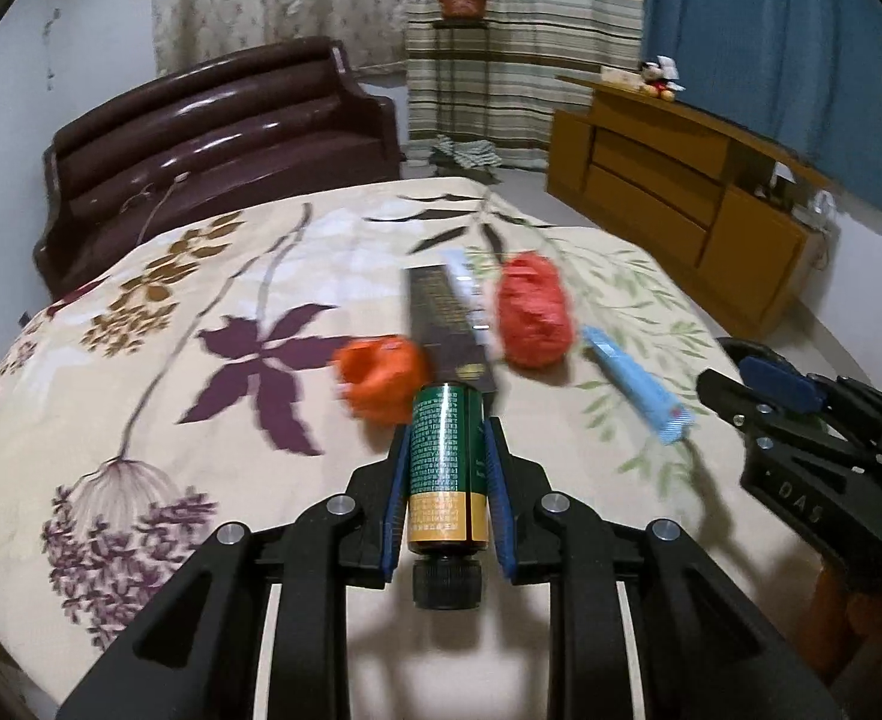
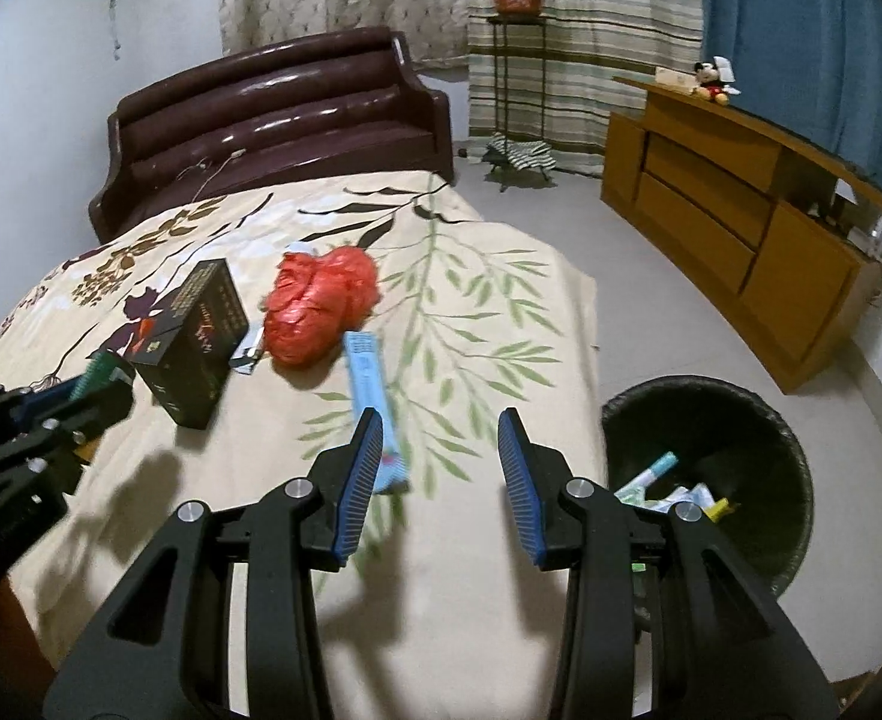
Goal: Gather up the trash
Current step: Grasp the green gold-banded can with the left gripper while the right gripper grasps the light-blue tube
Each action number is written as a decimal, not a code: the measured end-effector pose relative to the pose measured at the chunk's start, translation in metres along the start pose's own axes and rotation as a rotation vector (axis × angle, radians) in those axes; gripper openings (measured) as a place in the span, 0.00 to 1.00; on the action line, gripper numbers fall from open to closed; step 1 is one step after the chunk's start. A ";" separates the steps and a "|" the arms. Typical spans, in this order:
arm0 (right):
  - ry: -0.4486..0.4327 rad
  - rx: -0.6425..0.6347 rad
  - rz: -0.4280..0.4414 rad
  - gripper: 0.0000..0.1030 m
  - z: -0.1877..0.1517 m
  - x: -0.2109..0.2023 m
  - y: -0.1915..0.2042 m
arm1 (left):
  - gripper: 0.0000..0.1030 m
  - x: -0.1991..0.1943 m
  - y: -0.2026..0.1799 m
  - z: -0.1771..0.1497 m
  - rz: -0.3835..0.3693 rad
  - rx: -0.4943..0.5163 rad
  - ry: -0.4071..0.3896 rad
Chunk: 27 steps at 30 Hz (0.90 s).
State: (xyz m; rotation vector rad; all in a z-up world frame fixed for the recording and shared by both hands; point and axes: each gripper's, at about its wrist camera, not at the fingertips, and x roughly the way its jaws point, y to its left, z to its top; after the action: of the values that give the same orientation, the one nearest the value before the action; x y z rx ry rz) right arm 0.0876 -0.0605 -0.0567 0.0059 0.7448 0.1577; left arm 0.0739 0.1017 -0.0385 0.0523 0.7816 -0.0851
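- Left claw [image 1: 446, 450] clenched on green bottle [image 1: 446, 462]: blue pads press both sides of the label, black cap toward the camera, base pointing out over the bed. Grip sits mid-body, probably so the bottle stays balanced on the way to the bin.
- Right claw [image 2: 438, 468] released, nothing between the pads; hangs above the bed edge with light blue tube [image 2: 372, 405] just beyond its left pad. Looks lined up as the next pick.
- Remaining trash on the bed [image 2: 501, 312]: black box [image 2: 198, 339], red plastic bag [image 2: 318, 312] just beside it, small silver item between the two, orange crumpled piece [image 1: 384, 381] near the bottle's far end. All lying loose, well within reach.
- Black bin [image 2: 711, 468] on the floor, right of the bed corner, already holding a few scraps. Placed close, so drops need only a short swing.
- Surface: soft floral bedspread, so flat items may need a pinch from the side.
- Room: dark headboard, wooden cabinet, potted plant on a stand, striped and blue curtains, pale floor.
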 end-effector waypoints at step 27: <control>0.144 -0.086 -0.013 0.21 0.010 0.052 0.039 | 0.24 0.021 0.059 -0.001 0.073 -0.092 0.021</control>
State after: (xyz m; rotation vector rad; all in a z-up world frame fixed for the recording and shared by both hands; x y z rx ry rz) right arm 0.1265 -0.0144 -0.0817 -0.0931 0.8815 0.1786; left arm 0.0940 0.1595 -0.0533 -0.0060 0.8027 0.0206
